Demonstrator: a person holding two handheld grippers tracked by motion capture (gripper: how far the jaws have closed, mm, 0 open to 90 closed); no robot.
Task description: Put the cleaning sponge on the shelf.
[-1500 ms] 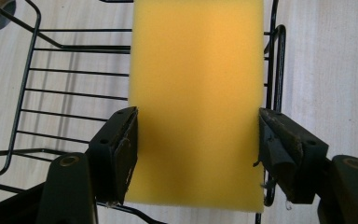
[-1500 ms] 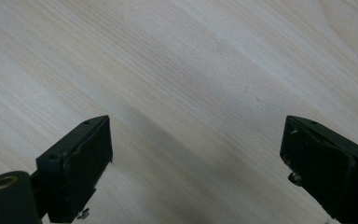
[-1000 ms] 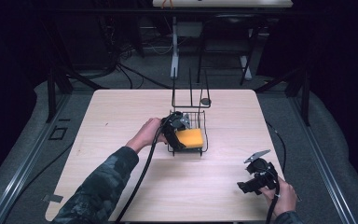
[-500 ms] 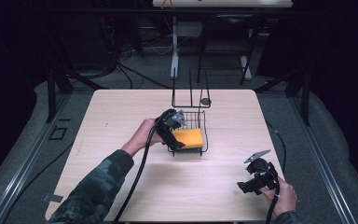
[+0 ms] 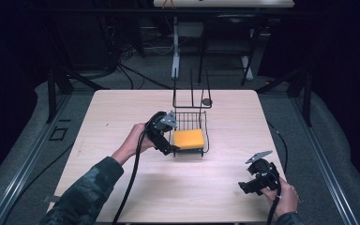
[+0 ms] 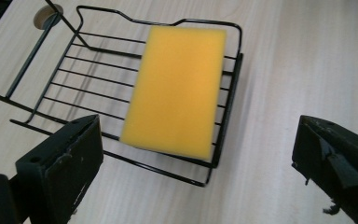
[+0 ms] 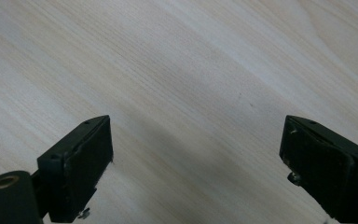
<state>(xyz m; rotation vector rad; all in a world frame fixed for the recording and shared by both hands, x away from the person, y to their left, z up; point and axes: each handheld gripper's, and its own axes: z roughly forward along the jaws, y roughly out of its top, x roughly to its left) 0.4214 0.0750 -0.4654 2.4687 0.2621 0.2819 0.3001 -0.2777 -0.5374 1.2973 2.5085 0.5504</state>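
Backing off toward the table's left edge, the left gripper [image 6: 196,186] now hangs with jaws spread wide and empty, just clear of the wire basket [image 6: 228,98] it was over a second ago. Between those jaws, farther off, the yellow sponge [image 6: 177,88] lies flat in the basket's near end, mid-table. Near the table's front right corner the right gripper [image 7: 196,182] hasn't moved, jaws equally wide apart over the bare light wood table [image 7: 177,70]
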